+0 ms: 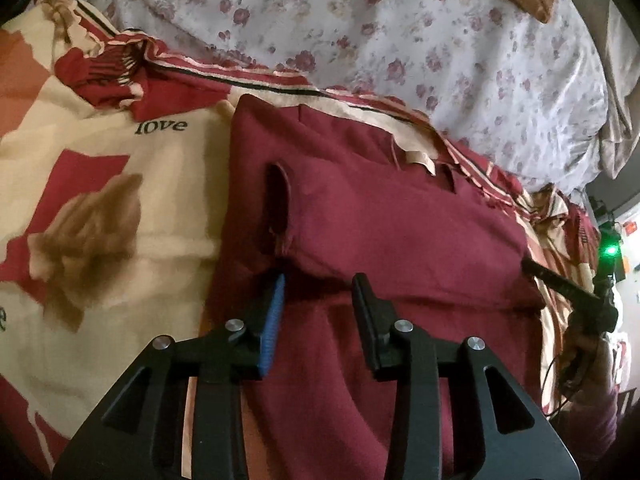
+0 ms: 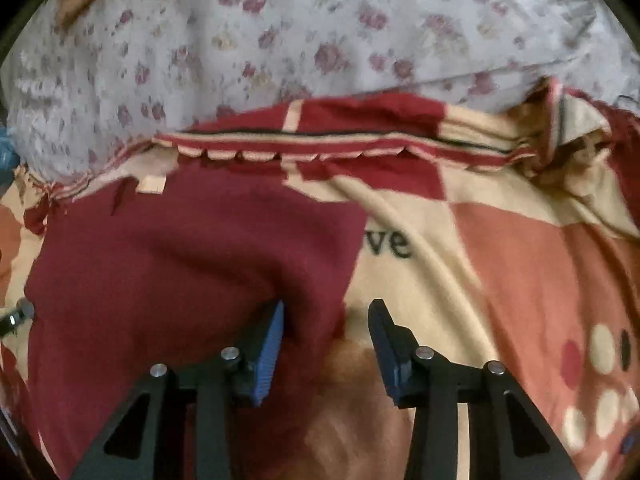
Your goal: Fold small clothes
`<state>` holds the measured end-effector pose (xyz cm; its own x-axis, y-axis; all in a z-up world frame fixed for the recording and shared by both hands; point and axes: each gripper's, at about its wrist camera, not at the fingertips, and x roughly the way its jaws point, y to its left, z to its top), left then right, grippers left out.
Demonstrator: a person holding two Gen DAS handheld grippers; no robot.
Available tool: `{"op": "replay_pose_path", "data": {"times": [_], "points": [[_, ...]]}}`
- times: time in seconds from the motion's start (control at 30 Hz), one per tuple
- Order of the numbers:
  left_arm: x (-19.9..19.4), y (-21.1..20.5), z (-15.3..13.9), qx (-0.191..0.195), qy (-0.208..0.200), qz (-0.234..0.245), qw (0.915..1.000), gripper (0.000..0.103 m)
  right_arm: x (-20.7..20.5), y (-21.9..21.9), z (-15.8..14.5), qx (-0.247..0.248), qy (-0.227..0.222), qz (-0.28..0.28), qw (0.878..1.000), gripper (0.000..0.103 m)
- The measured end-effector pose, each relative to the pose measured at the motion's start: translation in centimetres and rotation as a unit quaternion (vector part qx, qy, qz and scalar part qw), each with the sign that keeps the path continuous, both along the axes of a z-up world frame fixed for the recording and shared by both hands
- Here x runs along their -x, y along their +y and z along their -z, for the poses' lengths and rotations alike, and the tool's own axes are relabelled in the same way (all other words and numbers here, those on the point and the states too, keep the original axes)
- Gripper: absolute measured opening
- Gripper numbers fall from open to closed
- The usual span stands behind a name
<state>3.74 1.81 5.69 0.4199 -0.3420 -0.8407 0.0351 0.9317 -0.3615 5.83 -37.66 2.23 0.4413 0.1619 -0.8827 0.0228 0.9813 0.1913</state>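
Both grippers (image 1: 320, 288) (image 2: 326, 316) angled down, apart, over garment (image 1: 380, 220).

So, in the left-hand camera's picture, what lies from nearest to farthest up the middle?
Left gripper → maroon garment → red-and-cream striped blanket edge → white floral sheet.

Patterned bedspread (image 1: 100, 184) — floral white quilt (image 1: 400, 20) beyond

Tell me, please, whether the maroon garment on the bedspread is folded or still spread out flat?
Folded, at least once: the maroon garment has a doubled upper layer ending in a fold edge above the lower layer, its armhole lying on top.
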Motion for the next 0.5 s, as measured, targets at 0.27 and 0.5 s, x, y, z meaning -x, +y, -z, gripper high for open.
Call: {"op": "replay_pose_path", "data": {"times": [0.27, 0.5], "points": [[6.0, 0.5, -2.0, 0.02, -0.005, 0.018, 0.9996, 0.052, 8.2, -0.4, -3.4, -0.096, 0.015, -0.101, 0.99, 0.046], [10.0, 0.8, -2.1, 0.03, 0.01, 0.005, 0.9995, 0.055, 11.4, 4.2, -0.6, -0.05, -0.009, -0.136, 0.989, 0.008]]}}
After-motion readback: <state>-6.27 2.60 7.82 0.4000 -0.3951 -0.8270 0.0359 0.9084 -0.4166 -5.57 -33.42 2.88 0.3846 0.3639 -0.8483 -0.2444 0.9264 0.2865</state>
